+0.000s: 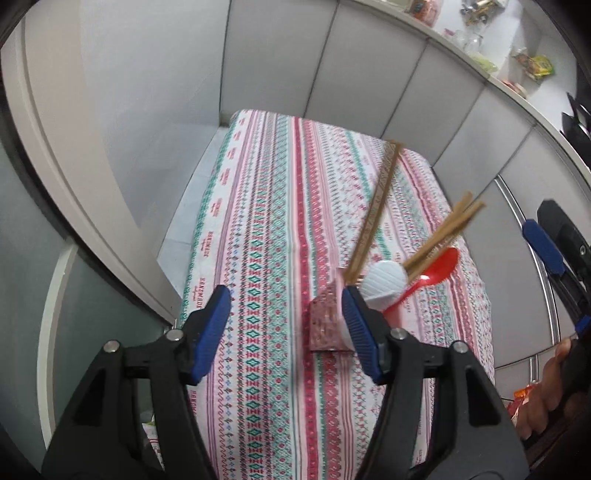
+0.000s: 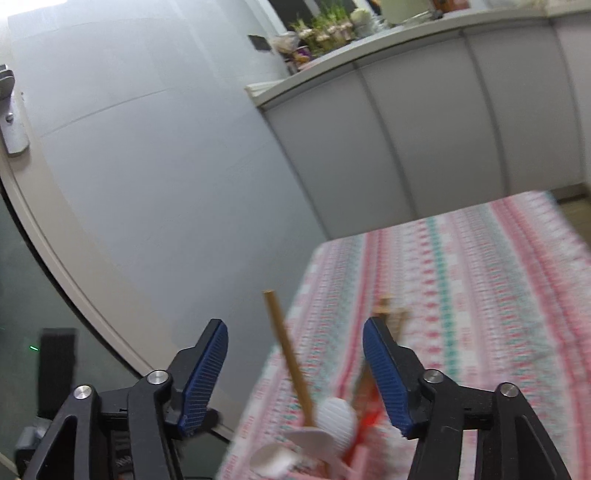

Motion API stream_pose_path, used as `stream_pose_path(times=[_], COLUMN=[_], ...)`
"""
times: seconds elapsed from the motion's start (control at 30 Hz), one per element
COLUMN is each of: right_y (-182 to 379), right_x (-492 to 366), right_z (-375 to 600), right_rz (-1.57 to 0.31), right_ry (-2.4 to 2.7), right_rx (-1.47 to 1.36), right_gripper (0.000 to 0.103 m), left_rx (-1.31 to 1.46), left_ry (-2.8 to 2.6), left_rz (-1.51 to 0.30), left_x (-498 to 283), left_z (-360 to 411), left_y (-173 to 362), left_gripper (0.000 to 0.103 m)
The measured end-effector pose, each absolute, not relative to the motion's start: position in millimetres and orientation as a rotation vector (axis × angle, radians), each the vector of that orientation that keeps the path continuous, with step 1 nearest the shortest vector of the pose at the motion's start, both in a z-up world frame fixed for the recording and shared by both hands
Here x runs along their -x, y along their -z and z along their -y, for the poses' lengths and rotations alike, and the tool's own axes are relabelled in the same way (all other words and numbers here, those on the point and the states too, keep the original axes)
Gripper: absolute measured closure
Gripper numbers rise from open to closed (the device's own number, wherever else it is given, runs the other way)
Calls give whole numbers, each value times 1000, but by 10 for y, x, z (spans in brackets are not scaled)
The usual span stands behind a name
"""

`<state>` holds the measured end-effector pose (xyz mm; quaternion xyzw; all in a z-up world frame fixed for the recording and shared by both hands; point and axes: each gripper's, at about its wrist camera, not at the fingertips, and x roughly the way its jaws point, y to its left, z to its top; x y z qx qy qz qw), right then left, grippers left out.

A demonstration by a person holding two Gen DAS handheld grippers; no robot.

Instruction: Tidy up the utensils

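Observation:
A pink patterned holder (image 1: 325, 325) stands on the table's striped cloth (image 1: 266, 221). Brown chopsticks (image 1: 380, 206), a white spoon (image 1: 384, 284) and a red spoon (image 1: 441, 266) stick out of it, leaning to the right. My left gripper (image 1: 285, 295) hangs open above the cloth with nothing between its jaws; its right finger partly hides the holder. My right gripper (image 2: 294, 325) is open above the same utensils, and it touches none of them. Below it the picture is blurred: one chopstick (image 2: 288, 354) points up between the jaws beside the white spoon (image 2: 336, 421).
Grey cabinet doors (image 1: 369, 74) run behind and to the right of the table, under a counter (image 2: 406, 33) with plants and packets. A pale wall and a door with a metal handle (image 2: 13, 110) stand at the left. A hand (image 1: 554, 387) shows at the right edge.

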<state>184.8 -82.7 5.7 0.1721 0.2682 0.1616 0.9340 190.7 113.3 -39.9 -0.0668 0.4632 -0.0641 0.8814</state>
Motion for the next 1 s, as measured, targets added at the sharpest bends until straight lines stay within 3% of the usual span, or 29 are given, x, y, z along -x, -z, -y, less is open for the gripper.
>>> stream_pose_path(times=[0.2,0.5,1.0], right_y=[-339,-462,-605], right_x=[-1475,-963,-378], right_z=[1096,1378,1355], right_rz=[-549,-640,-697], right_ry=[-202,-72,76], right_rx=[-248,-191,-19], right_gripper=[18,1,1], left_rx=[79,8,-95], left_ry=[172,155,73], left_rz=[-877,-820,-700], left_x=[-1549,-1085,-485], left_z=[-874,-621,-285], left_y=[100,-120,-395], left_gripper=[18,3,1])
